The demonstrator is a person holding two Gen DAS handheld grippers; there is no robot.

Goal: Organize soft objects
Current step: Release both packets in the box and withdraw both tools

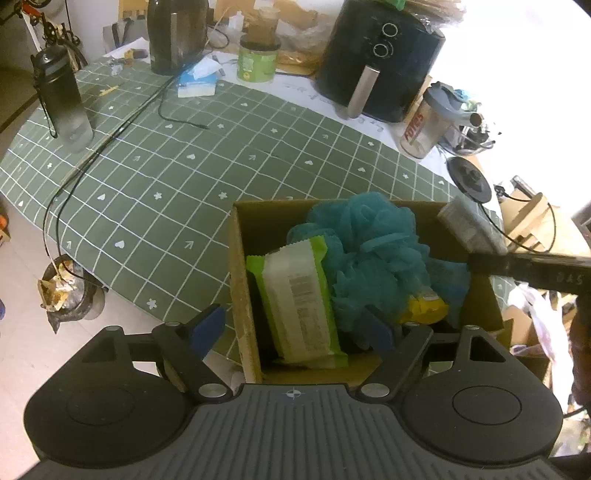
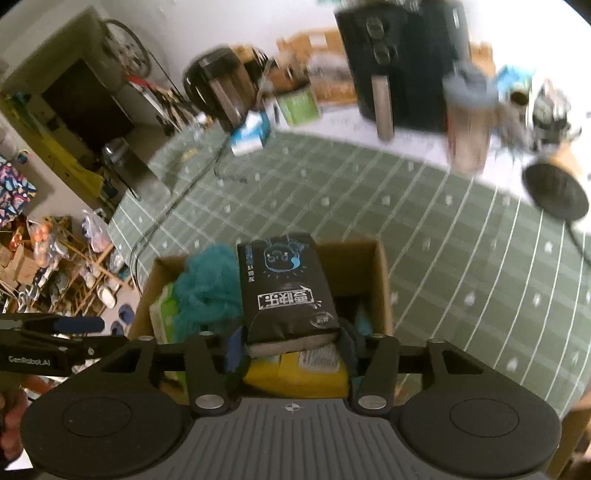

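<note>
Cardboard box sits at the near edge of a green checked tablecloth, filling the lower middle of both views. Inside it, in the left wrist view, a green-and-white wipes pack leans upright against the box's left wall, a teal bath pouf bulges beside it in the middle, and a yellow packet peeks out low on the pouf's right.

The left gripper hovers over the box with its blue-padded fingers spread wide apart; the wipes pack stands between them, but neither pad presses on it.

In the right wrist view, the right gripper is above the same box with a black tissue pack lying lengthwise between its fingers, the pack's near end at the pads. Whether the pads still press on the pack cannot be told, since blur and the pack's own bulk hide the contact. The pack rests over the yellow packet, with the pouf to its left.

Along the top of the left wrist view stand a black air fryer, a dark kettle, a green tub and a grey water bottle; a black cable trails across the cloth.
</note>
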